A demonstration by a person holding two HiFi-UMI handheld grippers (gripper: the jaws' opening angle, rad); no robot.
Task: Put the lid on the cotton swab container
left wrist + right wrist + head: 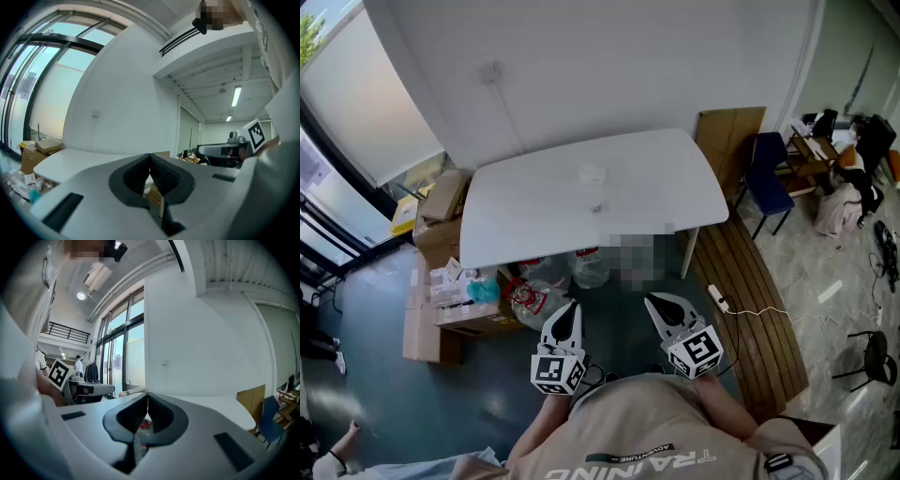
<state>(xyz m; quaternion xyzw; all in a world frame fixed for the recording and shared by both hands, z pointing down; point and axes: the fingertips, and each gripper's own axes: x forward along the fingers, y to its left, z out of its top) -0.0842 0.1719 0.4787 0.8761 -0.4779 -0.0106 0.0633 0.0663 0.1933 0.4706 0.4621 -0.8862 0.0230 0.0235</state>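
Close to the person's chest, the left gripper [572,307] and right gripper [654,300] are held low, pointing toward the desk [525,208]. Both have their fingers [135,177] pressed together, empty. Well beyond them, the cotton swab container [593,174] sits mid-desk.

The bench [534,206] is plain white, the chair [766,187] dark blue, the floor [375,375] deep teal. The left gripper [571,307] and right gripper [655,301] are pale grey, black inside the jaws, with black-and-white square markers.
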